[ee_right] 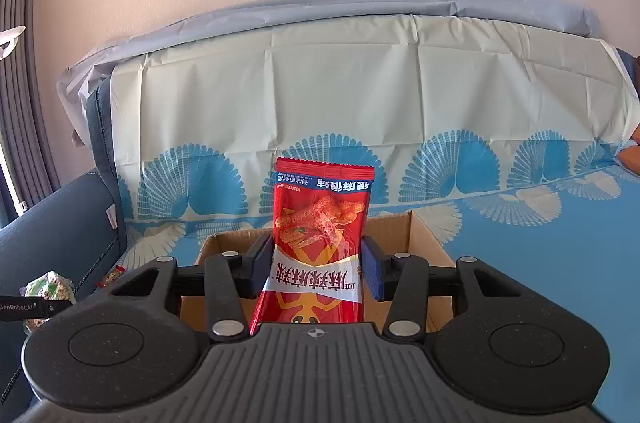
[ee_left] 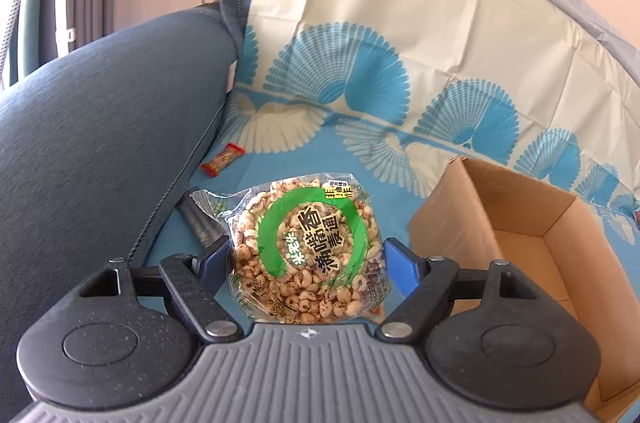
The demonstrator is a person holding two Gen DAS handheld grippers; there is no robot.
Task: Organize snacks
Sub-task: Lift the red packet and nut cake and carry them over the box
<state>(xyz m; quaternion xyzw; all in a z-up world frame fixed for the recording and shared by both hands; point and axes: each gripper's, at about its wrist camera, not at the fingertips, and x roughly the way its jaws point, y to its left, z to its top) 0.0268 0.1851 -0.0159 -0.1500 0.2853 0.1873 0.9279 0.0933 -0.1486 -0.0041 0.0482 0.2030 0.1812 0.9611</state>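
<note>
- Three snacks counted: puffed-grain cake pack (ee_left: 306,255), red snack packet (ee_right: 320,247), small red candy (ee_left: 222,159).
- One cardboard box (ee_left: 520,223) on blue-patterned sofa cover (ee_left: 360,35).
- Left gripper (ee_left: 306,259) clamped on cake pack, beside box.
- Right gripper (ee_right: 318,273) pinching red packet upright, above box.
- Candy lying by sofa armrest (ee_left: 100,127).

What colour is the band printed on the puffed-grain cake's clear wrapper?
Green, a ring on the round puffed-grain cake in clear wrapper; best in the left wrist view.
</note>
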